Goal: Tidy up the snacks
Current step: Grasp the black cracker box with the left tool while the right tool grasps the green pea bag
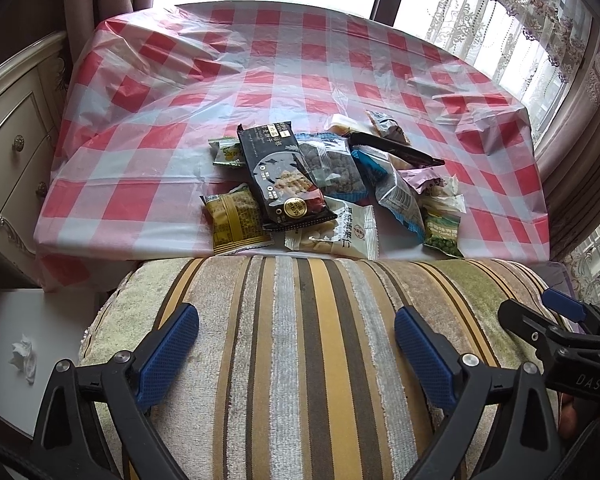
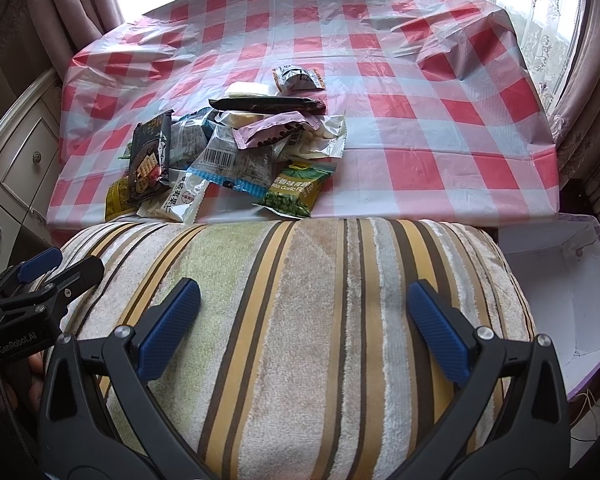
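Red-and-white checked plastic covered the tabletop [image 1: 284,60], and the snack pile [image 1: 324,184] lay heaped at its near edge, just beyond the striped cushion [image 1: 300,360] over which both grippers hovered. The left gripper [image 1: 296,354] had its blue pads spread wide with nothing between them; the right gripper [image 2: 304,330] was likewise spread and empty.

In the left wrist view the pile sat straight ahead of the fingers and a little to their right. In the right wrist view it lay ahead and to the left, while an open white box [image 2: 556,280] stood off the tabletop's near right corner, beside the cushion. So the left gripper seemed to face the heap more squarely, and the right gripper was closer to the box.

The long black cracker packet [image 1: 284,176] topped the left part of the heap, its long axis running from the near edge away and slightly leftward, roughly in line with the left gripper's reach. The green pea packet [image 2: 296,190] lay at the near edge, on the right gripper's side of the heap. Either looked a fair first pick, probably the peas for the right.
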Available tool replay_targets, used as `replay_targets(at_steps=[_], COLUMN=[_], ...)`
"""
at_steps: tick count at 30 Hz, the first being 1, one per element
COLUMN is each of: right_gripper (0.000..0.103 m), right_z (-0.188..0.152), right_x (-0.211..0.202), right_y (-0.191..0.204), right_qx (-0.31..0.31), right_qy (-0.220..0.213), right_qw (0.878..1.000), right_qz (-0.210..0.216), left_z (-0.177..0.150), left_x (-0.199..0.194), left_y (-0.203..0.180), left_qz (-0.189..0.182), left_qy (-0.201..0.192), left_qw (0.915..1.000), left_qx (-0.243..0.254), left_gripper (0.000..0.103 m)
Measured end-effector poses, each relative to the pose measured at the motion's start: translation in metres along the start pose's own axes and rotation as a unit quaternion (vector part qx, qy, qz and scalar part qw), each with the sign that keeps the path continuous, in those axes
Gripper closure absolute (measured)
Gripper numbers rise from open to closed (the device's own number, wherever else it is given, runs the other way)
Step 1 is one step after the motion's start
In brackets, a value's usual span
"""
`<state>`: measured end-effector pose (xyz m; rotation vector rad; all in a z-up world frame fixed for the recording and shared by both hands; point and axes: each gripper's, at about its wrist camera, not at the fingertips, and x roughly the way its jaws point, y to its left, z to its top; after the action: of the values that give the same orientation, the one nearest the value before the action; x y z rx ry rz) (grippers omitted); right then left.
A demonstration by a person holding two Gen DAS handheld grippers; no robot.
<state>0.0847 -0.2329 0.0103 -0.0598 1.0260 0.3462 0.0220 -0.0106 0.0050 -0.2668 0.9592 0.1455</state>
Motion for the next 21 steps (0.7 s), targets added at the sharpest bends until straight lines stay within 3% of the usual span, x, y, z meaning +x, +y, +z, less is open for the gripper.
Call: replay_targets(at_steps=[2,10,14,21], right_gripper=[0.000,0.000,0.001,0.019], right_z=[0.007,0.053,0.072,0.081], right_x=[0.002,0.037,0.062,0.100], right_y=[-0.001,-0.011,-0.013,-0.012], right_qx=[0.002,0.044,0.050,0.062], right_qy=[0.002,0.033,0.053,0.110], right_qw=[1.000,0.998,0.997,0.992], right_qz=[0.005,0.015,0.018,0.029], left_z=[0.006,0.057,0.086,0.109], left_x=[0.003,0.033,0.062,0.103], left_y=[0.002,0.006,0.014,0.017], left_qz=[-0.001,-0.015,-0.014,0.010], left_qy=[-0.002,0.001,0.021,0.057], left_qw=[1.0000,0.9998,0.9993,0.9977], left_qx=[-0.003,-0.011,-0.029,-0.035], left_gripper=[0.011,0.012,0.015,0.019])
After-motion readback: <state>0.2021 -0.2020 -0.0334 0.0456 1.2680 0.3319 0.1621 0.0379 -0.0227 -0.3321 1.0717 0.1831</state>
